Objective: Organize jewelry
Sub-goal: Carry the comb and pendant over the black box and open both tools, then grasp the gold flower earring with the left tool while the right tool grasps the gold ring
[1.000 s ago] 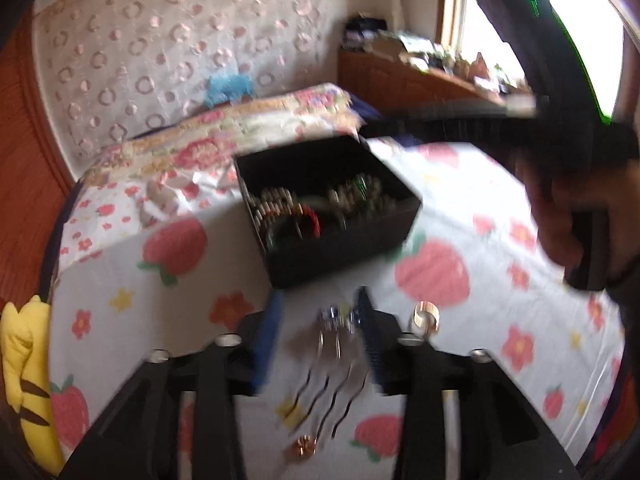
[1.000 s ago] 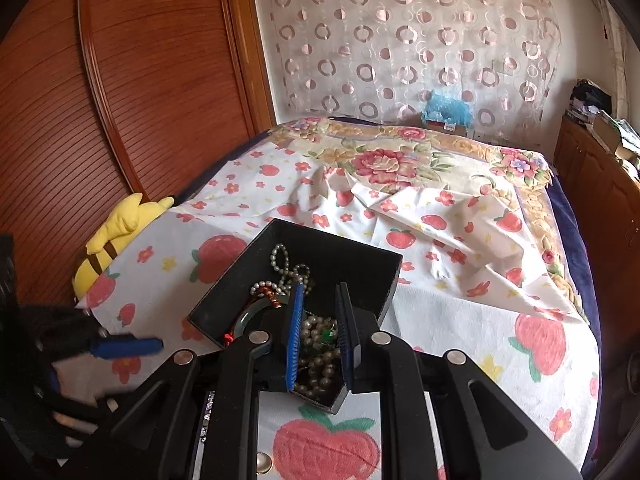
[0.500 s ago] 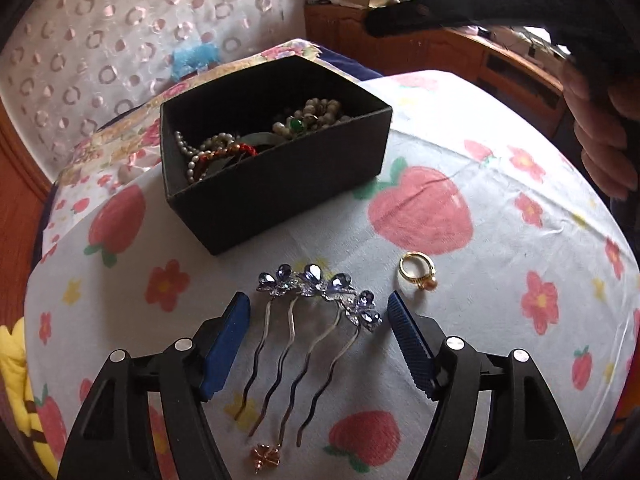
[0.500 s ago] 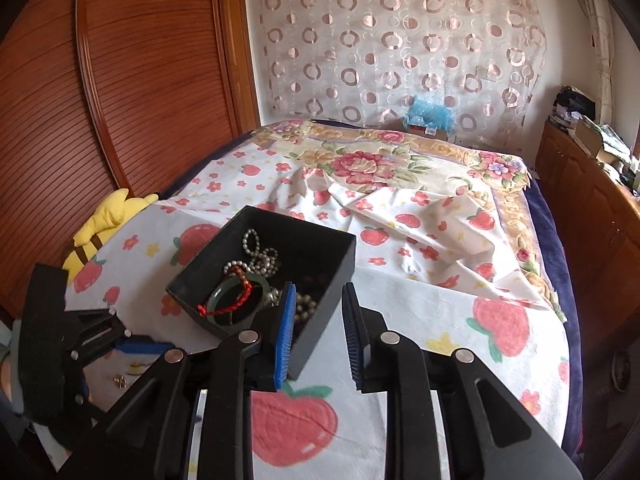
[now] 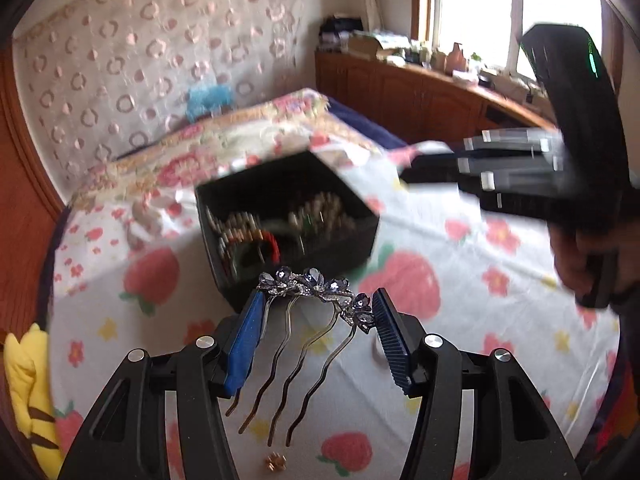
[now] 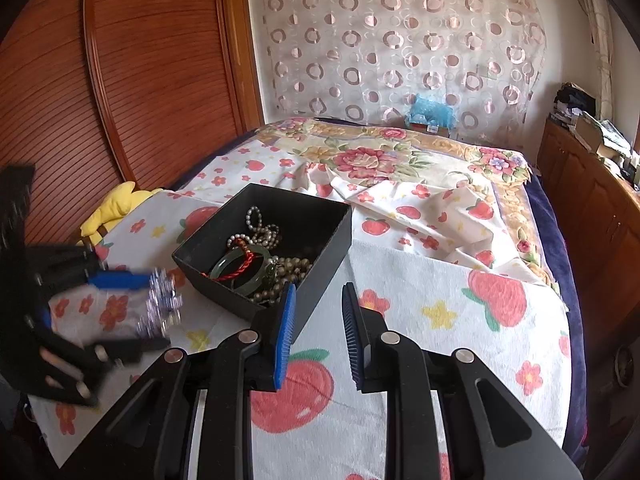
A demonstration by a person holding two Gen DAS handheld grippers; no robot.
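Between the left tongs (image 5: 316,316), the hair comb (image 5: 308,312) sits clamped.

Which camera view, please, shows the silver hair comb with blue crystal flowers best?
The left wrist view: the silver hair comb with blue crystal flowers sits sharp between the left tool pads, prongs and flowers visible. The right wrist view shows it only as a motion-blurred sparkle at the left edge.

Both grippers are matte black plastic with triangular cut-outs in the arms and round silver screws at the joints. The left gripper (image 5: 316,324) and right gripper (image 6: 318,320) carry blue ribbed pads (image 6: 285,332). A bare-skinned hand (image 5: 588,264) grips a black handle.
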